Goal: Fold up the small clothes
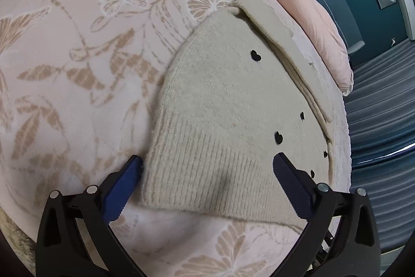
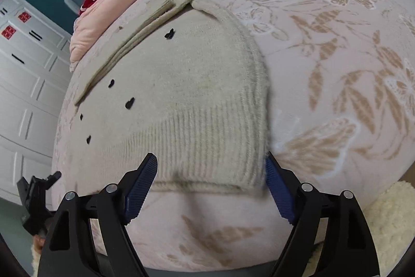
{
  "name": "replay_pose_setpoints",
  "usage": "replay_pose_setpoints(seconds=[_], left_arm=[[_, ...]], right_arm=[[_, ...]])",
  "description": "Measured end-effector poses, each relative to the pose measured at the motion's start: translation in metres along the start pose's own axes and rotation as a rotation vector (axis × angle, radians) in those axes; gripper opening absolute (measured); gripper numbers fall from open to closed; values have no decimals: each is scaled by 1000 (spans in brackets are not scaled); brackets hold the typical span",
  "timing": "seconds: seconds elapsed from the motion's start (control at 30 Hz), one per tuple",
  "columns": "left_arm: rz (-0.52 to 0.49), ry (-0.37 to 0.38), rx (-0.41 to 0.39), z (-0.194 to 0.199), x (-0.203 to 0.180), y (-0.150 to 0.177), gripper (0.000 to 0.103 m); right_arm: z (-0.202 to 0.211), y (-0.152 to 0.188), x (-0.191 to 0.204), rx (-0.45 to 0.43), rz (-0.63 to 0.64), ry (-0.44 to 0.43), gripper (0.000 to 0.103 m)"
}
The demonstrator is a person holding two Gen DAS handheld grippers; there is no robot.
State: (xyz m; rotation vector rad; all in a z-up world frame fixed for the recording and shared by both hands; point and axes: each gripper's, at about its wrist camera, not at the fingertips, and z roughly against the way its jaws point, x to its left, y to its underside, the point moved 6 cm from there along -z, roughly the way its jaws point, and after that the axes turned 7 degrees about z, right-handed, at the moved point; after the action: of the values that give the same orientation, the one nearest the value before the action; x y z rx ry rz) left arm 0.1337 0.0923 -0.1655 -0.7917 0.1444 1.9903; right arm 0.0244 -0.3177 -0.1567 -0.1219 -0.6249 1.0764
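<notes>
1. One beige knit cardigan (image 1: 220,105) with small black heart buttons lies flat on the butterfly-print bedspread (image 1: 77,56), one part already folded over along its far side.
2. Its ribbed hem (image 2: 207,147) faces both grippers; the long axis runs away from them toward the pink quilt (image 1: 319,17).
3. The left gripper (image 1: 207,165) is spread wide and holds nothing, straddling the hem's left corner.
4. The right gripper (image 2: 211,165) is likewise spread and unloaded, bracketing the hem's right corner.
5. Neither looks nearer; each sits at its own corner.
6. Count: one garment, two grippers, five buttons visible.
</notes>
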Motion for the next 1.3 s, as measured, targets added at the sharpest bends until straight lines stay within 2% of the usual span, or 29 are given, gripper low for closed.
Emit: replay_pose_setpoints(seconds=[0.03,0.07,0.1,0.13,0.17,0.2,0.23,0.43,0.6,0.7,0.87,0.9,0.97,1.03,1.07,1.17,1.23,1.3], left_arm=[[3,-10,-1,-2,-1,-2,97],[13,-20,-1,-3,-3,-4,92],[20,-20,-2,-2,-4,-6,85],[17,-2,6,-1,-7,-9,59],[12,9,35,-4,-10,-9,27],[12,10,56,-5,-11,-10,12],[15,6,59,-3,-11,-12,9],[-2,57,-1,47,-21,-15,7],[-40,107,-11,92,-17,0,6],[-60,116,14,117,-3,23,6],[-123,55,99,148,33,84,6],[-130,40,115,154,41,96,6],[-133,30,152,166,54,119,6],[-145,16,164,178,61,133,6],[-149,9,160,181,64,134,6],[-126,7,144,176,68,125,4],[-91,15,170,160,70,121,5],[-42,-10,201,142,74,118,15]], right_arm=[[-4,-4,3,-2,-17,-13,81],[-8,-9,6,-4,-32,-10,81],[-10,-13,9,-10,-40,-22,69],[-12,-16,14,-12,-35,-41,41],[-15,-18,18,6,-27,-59,25],[-18,-20,22,32,-31,-86,14],[-17,-23,25,32,-49,-112,13],[36,-42,48,-83,-21,-194,11],[81,-28,43,-98,34,-197,10],[102,-3,29,-62,44,-200,10],[117,70,7,80,150,-151,10],[114,80,9,120,191,-171,10],[105,93,17,214,341,-154,10],[108,96,25,262,434,-189,10],[112,94,26,256,450,-203,11],[115,79,16,228,417,-198,11],[108,77,5,238,373,-179,11],[102,83,-2,254,352,-157,12]])
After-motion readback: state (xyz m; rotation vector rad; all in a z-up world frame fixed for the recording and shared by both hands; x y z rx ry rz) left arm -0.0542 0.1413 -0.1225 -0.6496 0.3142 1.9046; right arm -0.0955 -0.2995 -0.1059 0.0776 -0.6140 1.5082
